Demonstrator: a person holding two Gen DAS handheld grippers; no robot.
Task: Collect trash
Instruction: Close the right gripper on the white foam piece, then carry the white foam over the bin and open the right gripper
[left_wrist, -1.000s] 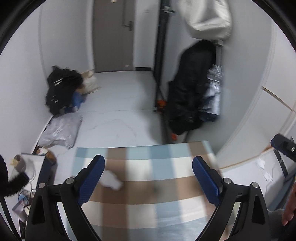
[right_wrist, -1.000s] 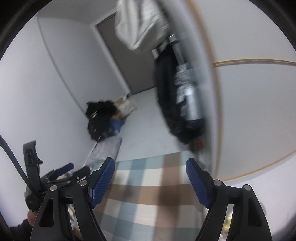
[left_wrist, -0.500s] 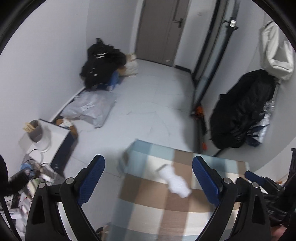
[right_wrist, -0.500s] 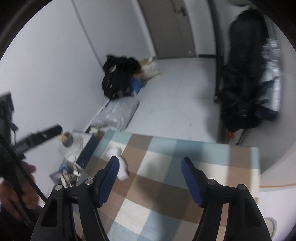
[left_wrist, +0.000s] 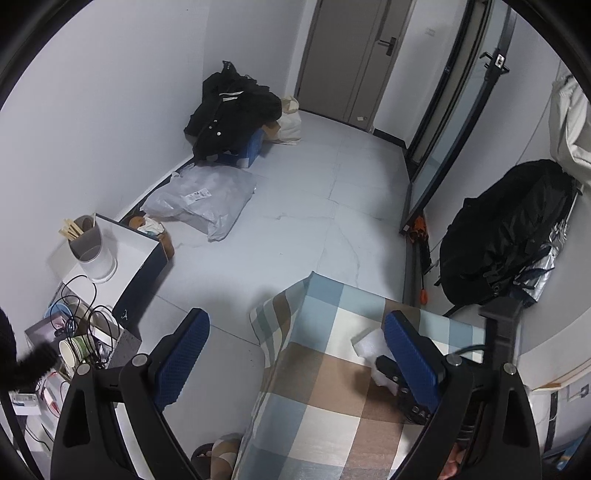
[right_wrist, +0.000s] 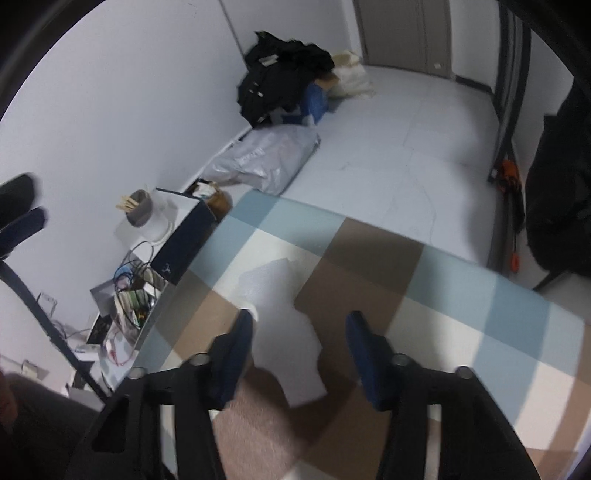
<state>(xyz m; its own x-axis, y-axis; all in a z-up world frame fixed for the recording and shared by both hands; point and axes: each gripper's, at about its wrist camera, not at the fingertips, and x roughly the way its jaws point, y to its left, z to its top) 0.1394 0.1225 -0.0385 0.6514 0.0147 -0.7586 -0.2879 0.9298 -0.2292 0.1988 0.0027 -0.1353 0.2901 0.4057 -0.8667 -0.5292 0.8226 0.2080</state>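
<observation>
A crumpled white piece of foam-like trash (right_wrist: 280, 325) lies on the checked tablecloth (right_wrist: 424, 295). My right gripper (right_wrist: 299, 332) is open, its blue fingers either side of the trash just above the cloth. In the left wrist view the same white trash (left_wrist: 369, 347) shows partly behind my right blue finger, with the other gripper's black body over it. My left gripper (left_wrist: 295, 343) is open and empty, held above the table's left corner and the floor.
A small white side table (left_wrist: 125, 254) with a grey cup stands left, cables and clutter (left_wrist: 74, 343) below it. A grey plastic bag (left_wrist: 199, 199), black clothes (left_wrist: 232, 107), a black backpack (left_wrist: 506, 229) and a door (left_wrist: 354, 55) lie beyond.
Both cameras swung down and left toward the table. My right gripper dropped close to the white trash, which now sits between its fingers. My left gripper shifted left of the table corner.
</observation>
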